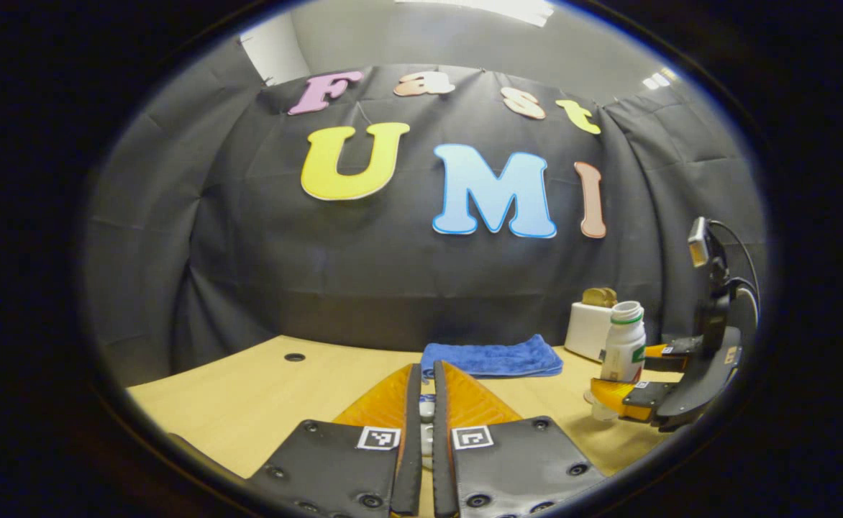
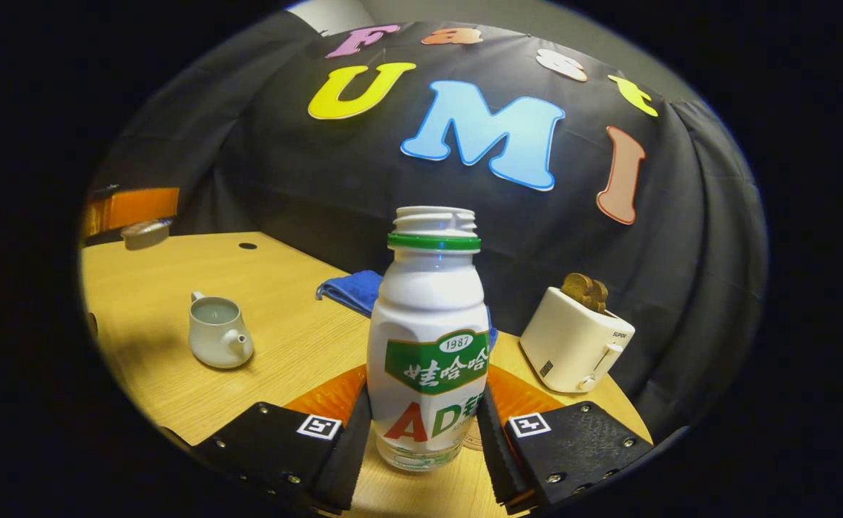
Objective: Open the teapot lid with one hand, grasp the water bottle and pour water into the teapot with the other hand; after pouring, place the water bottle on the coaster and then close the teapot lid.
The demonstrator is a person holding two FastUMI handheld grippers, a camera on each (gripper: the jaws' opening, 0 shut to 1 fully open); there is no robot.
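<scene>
The white water bottle (image 2: 427, 338) with a green label stands upright, capless, between the fingers of my right gripper (image 2: 425, 392), which press on both its sides. Its base rests low on the table, with an edge of the coaster (image 2: 472, 437) showing behind it. The pale teapot (image 2: 219, 332) sits open on the table to the left, liquid visible inside. My left gripper (image 2: 130, 208) hovers above the table's far left, shut on the teapot lid (image 2: 145, 233). In the left gripper view the lid (image 1: 427, 411) peeks between my nearly closed left gripper (image 1: 427, 378); the bottle (image 1: 623, 344) and right gripper (image 1: 637, 373) are at the right.
A folded blue cloth (image 1: 492, 357) lies near the back wall. A white toaster (image 2: 575, 338) with bread in it stands at the back right. The wooden table (image 2: 285, 302) has a small round hole (image 1: 294, 357) near its far edge.
</scene>
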